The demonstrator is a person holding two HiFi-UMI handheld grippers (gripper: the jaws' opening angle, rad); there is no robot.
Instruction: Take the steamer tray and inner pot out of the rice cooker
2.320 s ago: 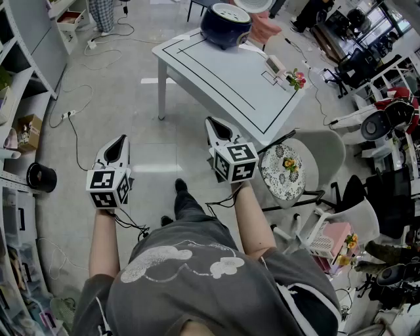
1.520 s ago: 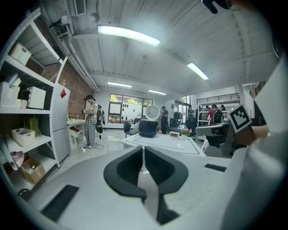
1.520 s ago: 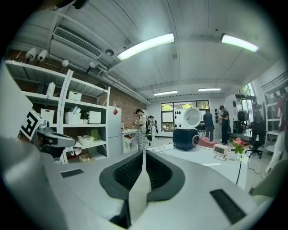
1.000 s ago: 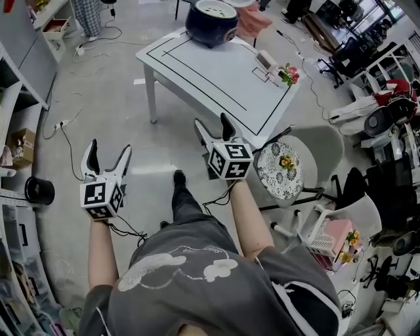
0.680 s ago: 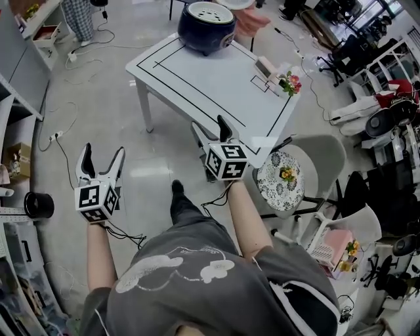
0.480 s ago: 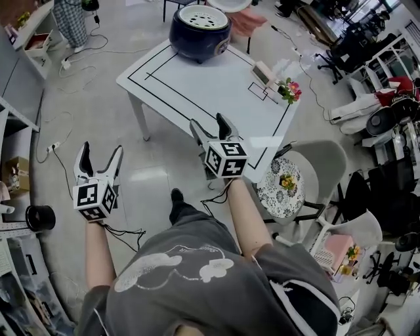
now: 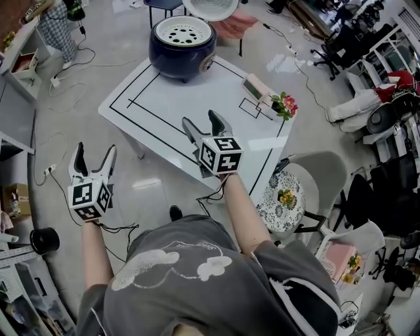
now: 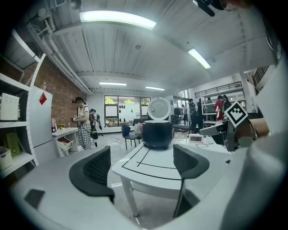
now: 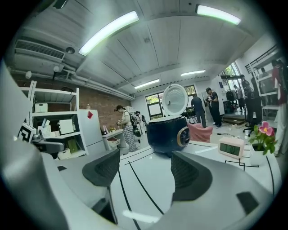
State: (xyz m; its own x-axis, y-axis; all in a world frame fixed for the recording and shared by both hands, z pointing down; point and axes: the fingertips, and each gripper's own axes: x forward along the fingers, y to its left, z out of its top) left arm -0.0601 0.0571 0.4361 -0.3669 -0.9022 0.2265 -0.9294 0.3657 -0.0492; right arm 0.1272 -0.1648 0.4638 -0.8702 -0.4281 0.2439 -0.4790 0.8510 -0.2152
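Dark blue, the rice cooker (image 7: pixel 182 41) stands at the far corner of the white surface (image 7: pixel 197 98), its round lid (image 7: pixel 210 8) tipped up and open. The white perforated steamer tray (image 7: pixel 182 30) sits in its mouth; the inner pot cannot be seen beneath it. The left tongs (image 7: pixel 93 149) hang over the floor off the surface's left corner, jaws spread wide with nothing between them. The right tongs (image 7: pixel 200 119) hover above the near edge, also wide and empty, aimed at the cooker and well apart from it. A small clock (image 7: pixel 254 85) and a flower pot (image 7: pixel 283 105) stand along the right edge.
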